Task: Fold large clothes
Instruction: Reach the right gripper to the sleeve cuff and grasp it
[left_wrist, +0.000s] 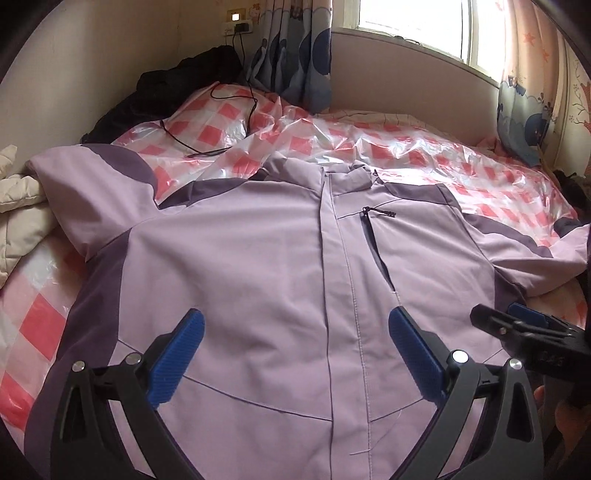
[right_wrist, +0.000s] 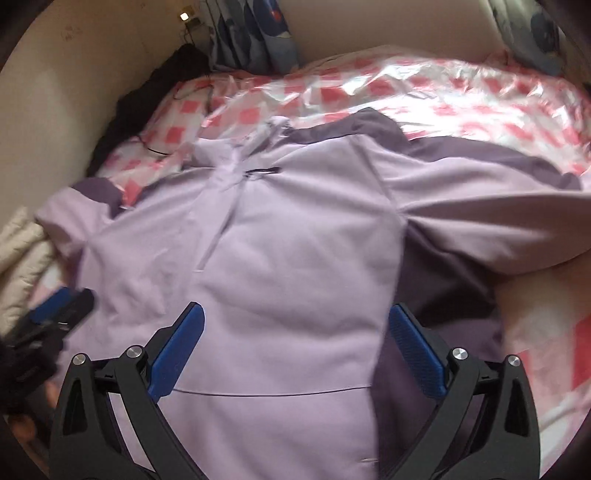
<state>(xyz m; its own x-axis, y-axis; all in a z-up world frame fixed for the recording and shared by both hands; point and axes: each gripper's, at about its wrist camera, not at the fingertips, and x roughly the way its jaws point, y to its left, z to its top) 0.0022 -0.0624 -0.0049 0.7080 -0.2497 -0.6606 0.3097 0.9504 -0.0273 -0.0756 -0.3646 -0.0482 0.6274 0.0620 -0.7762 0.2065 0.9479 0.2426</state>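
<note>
Jacket (left_wrist: 258, 280) lies front-up, spread flat on the bed (left_wrist: 461, 155), directly under both tongs. Your left tongs (left_wrist: 295, 350) and right tongs (right_wrist: 295, 350) are released, gripping nothing. Take 1 sleeve (right_wrist: 480, 221), ahead-right of the right tongs; pinch near the cuff.

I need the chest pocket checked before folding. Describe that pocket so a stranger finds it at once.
Start from the bed's pink-and-white checked plastic sheet, then the lilac jacket with dark purple panels spread on it. Just beside the jacket's centre placket, below the collar, is the dark-zipped chest pocket, the only gaping slit on the front.
</note>
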